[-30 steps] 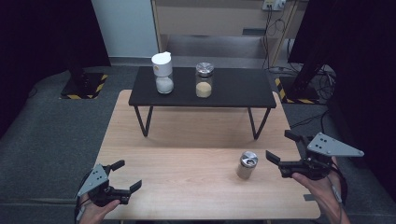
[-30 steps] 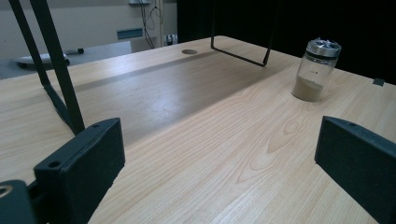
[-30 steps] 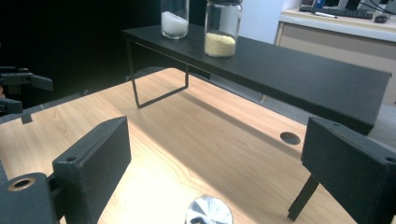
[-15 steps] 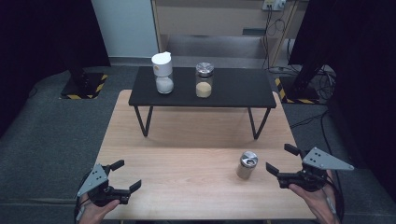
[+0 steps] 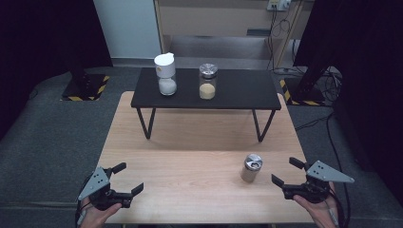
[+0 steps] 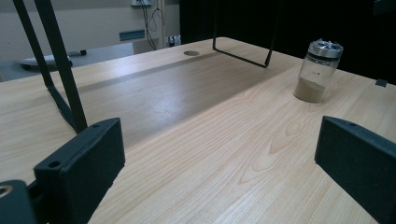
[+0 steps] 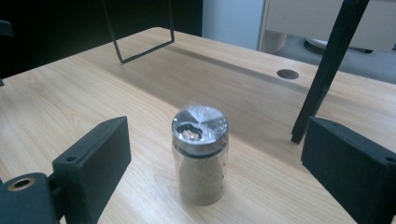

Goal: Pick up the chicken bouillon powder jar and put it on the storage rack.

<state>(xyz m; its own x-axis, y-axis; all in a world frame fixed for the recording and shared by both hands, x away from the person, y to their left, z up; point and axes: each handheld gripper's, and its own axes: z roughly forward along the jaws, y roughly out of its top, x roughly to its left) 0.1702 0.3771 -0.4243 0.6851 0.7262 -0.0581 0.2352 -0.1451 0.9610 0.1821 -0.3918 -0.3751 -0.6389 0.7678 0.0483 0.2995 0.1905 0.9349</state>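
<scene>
On the pale wooden table (image 5: 190,156), the small shaker jar (image 5: 251,167) stands at nine o'clock of the wide-open, empty right gripper (image 5: 288,173); light, rigid, probably slippery glass, best gripped mid-body.

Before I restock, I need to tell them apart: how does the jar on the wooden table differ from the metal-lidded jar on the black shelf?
The table jar stands low near the right claw; the shelf jar sits raised on the black shelf. The table jar's powder looks grey-brown, the shelf jar's yellower. Both are upright clear glass with metal lids.
</scene>
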